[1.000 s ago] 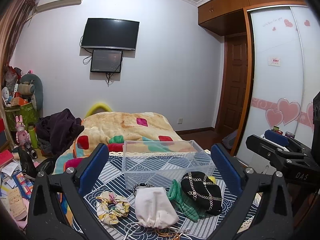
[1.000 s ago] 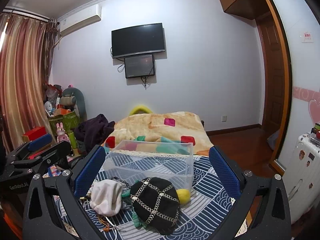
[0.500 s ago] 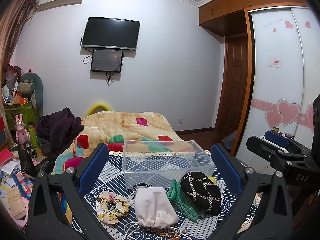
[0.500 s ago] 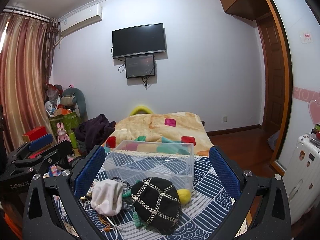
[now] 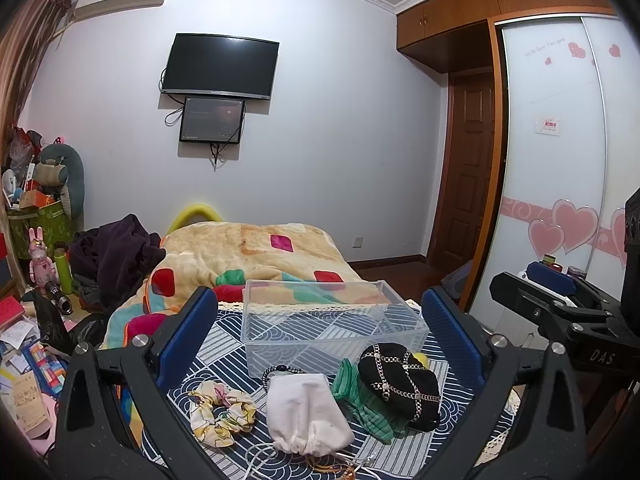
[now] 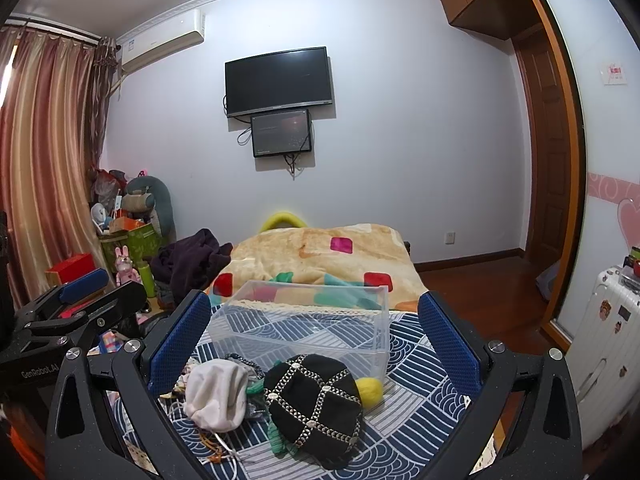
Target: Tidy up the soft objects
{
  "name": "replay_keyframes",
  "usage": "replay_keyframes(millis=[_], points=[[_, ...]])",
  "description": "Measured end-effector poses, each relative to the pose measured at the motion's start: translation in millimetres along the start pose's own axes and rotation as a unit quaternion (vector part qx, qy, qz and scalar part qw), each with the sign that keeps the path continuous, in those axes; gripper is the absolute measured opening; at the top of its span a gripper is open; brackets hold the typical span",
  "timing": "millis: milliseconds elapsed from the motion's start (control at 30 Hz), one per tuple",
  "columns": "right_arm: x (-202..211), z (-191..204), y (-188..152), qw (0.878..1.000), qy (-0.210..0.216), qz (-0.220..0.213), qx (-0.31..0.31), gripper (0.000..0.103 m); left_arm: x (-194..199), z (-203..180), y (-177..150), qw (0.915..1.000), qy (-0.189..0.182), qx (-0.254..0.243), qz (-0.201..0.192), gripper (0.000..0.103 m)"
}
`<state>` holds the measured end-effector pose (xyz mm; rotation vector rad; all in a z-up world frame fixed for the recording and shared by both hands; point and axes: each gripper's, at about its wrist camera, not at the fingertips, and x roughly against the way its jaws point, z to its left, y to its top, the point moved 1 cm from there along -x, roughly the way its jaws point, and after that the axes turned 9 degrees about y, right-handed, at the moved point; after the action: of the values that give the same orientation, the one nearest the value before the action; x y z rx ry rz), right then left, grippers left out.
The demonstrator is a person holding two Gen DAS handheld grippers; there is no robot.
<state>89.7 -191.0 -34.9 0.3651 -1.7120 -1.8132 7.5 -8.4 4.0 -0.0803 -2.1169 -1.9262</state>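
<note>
A clear plastic bin (image 5: 332, 330) stands empty on a blue patterned cloth (image 5: 224, 354). In front of it lie a floral scrunchie (image 5: 220, 412), a white drawstring pouch (image 5: 306, 414), a green knit piece (image 5: 362, 402), a black cap with chain trim (image 5: 398, 382) and a bead bracelet (image 5: 280, 370). The right wrist view shows the bin (image 6: 304, 328), cap (image 6: 316, 404), pouch (image 6: 218, 394) and a yellow felt ball (image 6: 370, 390). My left gripper (image 5: 320, 328) and right gripper (image 6: 314, 336) are both open and empty, held above and before the items.
A bed with a patchwork blanket (image 5: 248, 256) lies behind the table. Dark clothes (image 5: 116, 256) and clutter pile at the left. A white suitcase (image 6: 604, 340) stands at the right near the wardrobe doors (image 5: 560, 168).
</note>
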Motion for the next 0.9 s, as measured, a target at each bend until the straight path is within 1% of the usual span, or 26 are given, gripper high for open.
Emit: replay_keyframes(millis=[767,900], points=[[0.8,1.7,0.0,1.0,0.001,-0.001,0.0,0.103,0.4,-2.3,-1.8,1.0,0.0,-0.001,0.003,0.103],[-0.2,1.7,-0.9,1.0,0.004,0.004,-0.002,0.103,-4.4,-0.8,-5.4,0.9998,-0.013,-0.001,0.015,0.103]])
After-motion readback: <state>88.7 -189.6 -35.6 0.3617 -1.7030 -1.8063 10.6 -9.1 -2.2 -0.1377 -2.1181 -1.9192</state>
